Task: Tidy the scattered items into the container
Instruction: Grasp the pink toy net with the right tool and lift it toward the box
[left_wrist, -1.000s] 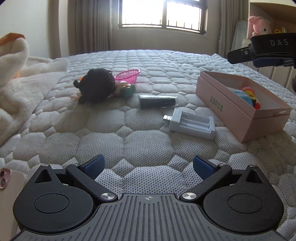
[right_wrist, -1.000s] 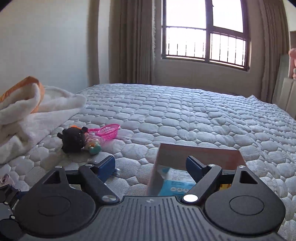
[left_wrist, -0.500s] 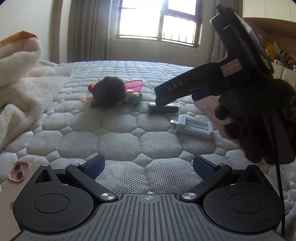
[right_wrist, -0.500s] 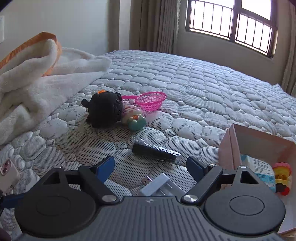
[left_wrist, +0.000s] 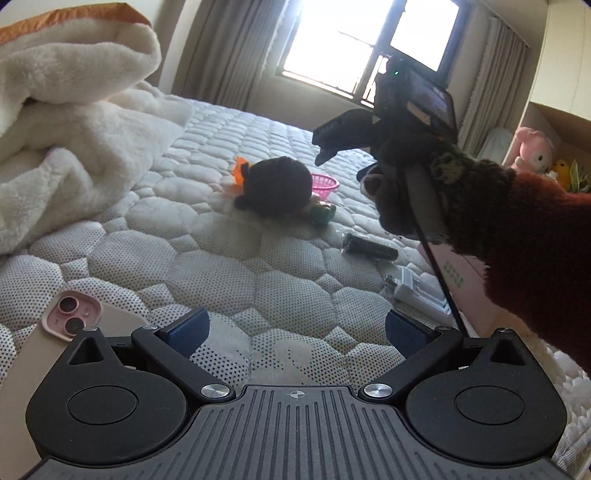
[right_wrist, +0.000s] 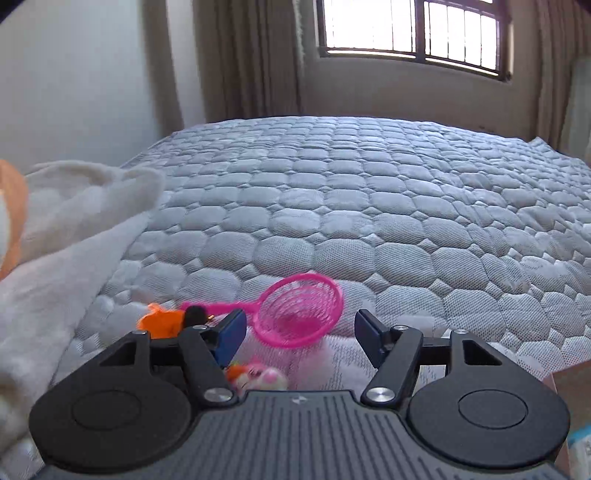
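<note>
Swung away from the box (left_wrist: 458, 275) since a sec ago, right gripper (right_wrist: 300, 334) now hangs over the toy pile — pink net (right_wrist: 299, 314) and small doll (right_wrist: 258, 378) lie beneath its jaws, which are closing w/ nothing pinched yet. Left gripper (left_wrist: 297, 328) sits idle, jaws apart, empty. Black plush (left_wrist: 277, 190), black tube (left_wrist: 369, 249), charger (left_wrist: 417, 290) all lie on the mattress (left_wrist: 221, 258), outside the box — next pick looks imminent.

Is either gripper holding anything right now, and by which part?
Nothing is held. The left gripper is open over bare mattress. The right gripper is closing above the pink net scoop, its fingers not touching it.
</note>
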